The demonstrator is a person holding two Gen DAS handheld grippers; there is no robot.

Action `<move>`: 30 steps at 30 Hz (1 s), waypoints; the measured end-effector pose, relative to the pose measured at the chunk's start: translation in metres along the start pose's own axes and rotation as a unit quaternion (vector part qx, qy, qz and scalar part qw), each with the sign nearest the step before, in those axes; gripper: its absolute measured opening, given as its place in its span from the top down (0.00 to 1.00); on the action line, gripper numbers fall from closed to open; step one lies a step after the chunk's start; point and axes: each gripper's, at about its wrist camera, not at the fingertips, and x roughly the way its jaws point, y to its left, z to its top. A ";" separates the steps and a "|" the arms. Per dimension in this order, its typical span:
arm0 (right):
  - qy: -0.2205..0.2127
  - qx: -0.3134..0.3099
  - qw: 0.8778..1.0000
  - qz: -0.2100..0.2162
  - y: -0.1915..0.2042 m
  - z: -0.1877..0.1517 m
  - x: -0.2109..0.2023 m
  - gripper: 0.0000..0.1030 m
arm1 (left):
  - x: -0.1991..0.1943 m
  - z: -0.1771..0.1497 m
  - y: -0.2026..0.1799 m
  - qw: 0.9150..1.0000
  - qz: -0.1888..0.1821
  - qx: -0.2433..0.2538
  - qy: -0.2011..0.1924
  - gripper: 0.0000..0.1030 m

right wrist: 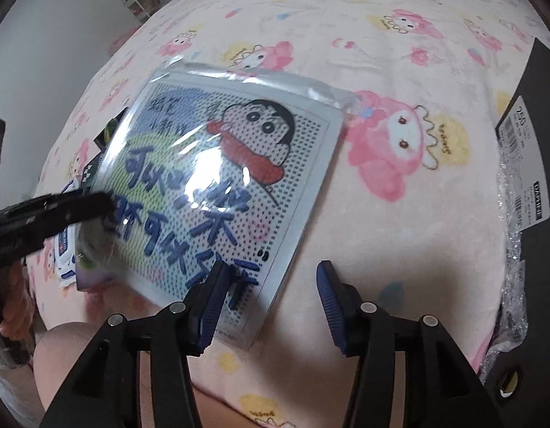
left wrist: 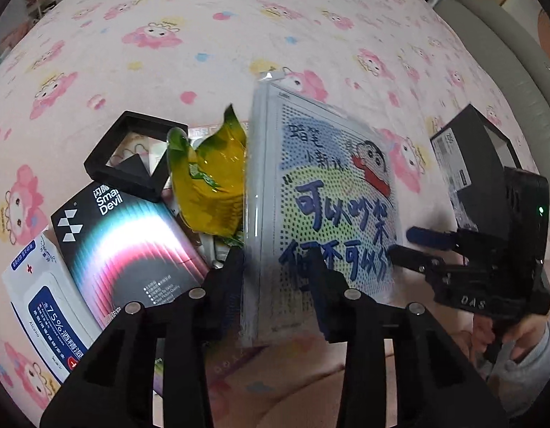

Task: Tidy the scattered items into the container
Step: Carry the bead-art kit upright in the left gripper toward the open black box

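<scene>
A flat cartoon bead-art pack (left wrist: pixel 328 192) in clear plastic is lifted on edge over the pink blanket. My left gripper (left wrist: pixel 278 285) is shut on its near edge; in the right wrist view the same pack (right wrist: pixel 218 185) shows with the left gripper (right wrist: pixel 96 203) pinching its left side. My right gripper (right wrist: pixel 271 296) is open and empty, close to the pack's lower corner. It also shows in the left wrist view (left wrist: pixel 407 242). The black box container (left wrist: pixel 471 153) stands at the right, and shows in the right wrist view (right wrist: pixel 535 149).
Left of the pack lie a yellow-green snack bag (left wrist: pixel 207 185), a black square frame (left wrist: pixel 136 153), a Smart Devil box (left wrist: pixel 132 246) and a white wipes pack (left wrist: pixel 46 310). Bubble wrap (right wrist: pixel 514 249) lines the box's side. A grey cushion edge (left wrist: pixel 517 57) runs at the far right.
</scene>
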 end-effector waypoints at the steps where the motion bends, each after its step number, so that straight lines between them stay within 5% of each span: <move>1: -0.001 0.002 1.000 0.001 -0.002 0.000 -0.001 0.54 | 0.000 0.000 0.002 1.000 -0.004 -0.003 -0.001 0.64; 6: -0.007 0.007 1.000 0.002 -0.010 0.004 -0.005 0.53 | 0.008 0.008 0.020 0.998 -0.024 -0.054 -0.005 0.63; 14: 0.000 0.015 1.000 0.027 -0.011 0.029 0.004 0.47 | 0.012 -0.004 -0.016 0.999 -0.013 0.038 0.023 0.60; 17: -0.013 0.001 1.000 0.018 -0.010 0.039 0.002 0.47 | 0.010 -0.006 -0.012 0.998 -0.025 0.038 0.031 0.60; 23: 0.000 0.004 0.999 0.032 -0.019 0.036 0.012 0.45 | 0.001 0.008 0.003 1.000 -0.017 0.001 -0.015 0.62; 27: 0.006 0.031 0.996 0.078 -0.022 0.043 0.030 0.32 | 0.013 0.017 0.000 1.000 -0.013 -0.005 -0.014 0.62; 30: 0.007 0.042 0.993 0.111 -0.028 0.044 0.035 0.32 | 0.020 0.018 -0.003 1.000 -0.025 -0.005 -0.004 0.59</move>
